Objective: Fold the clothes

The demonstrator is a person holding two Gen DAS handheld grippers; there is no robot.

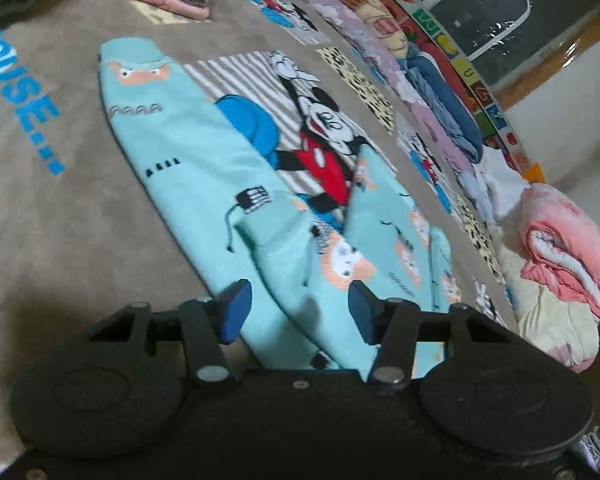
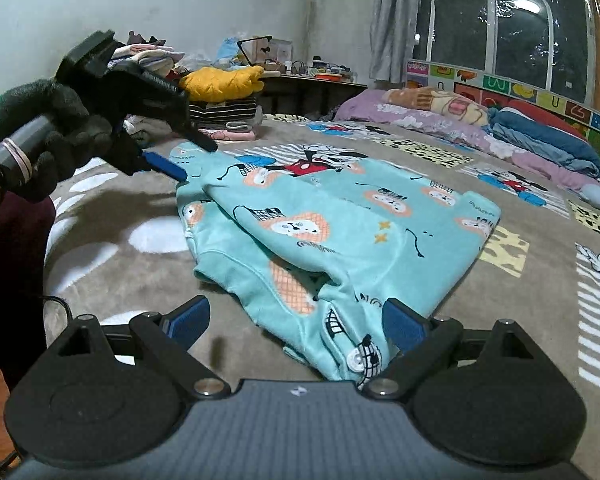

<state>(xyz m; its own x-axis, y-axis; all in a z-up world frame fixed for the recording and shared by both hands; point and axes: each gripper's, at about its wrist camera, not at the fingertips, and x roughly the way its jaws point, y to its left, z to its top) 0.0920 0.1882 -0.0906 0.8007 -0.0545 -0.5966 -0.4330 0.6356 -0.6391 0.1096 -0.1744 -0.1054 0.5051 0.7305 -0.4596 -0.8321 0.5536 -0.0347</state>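
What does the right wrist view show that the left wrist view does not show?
Only the right wrist view: the gloved hand holding the left gripper, a yellow jacket, a grey curtain. Only the left wrist view: a rolled pink blanket. Both: the turquoise garment on the cartoon bedspread, and open jaws gripping nothing.

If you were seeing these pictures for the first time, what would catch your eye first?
First, the turquoise fleece child's garment with lion prints, spread across the middle of the grey cartoon-mouse blanket. Next, the black-gloved hand at the left holding the left gripper at the garment's far corner. Behind, a yellow padded jacket tops a clothes stack.
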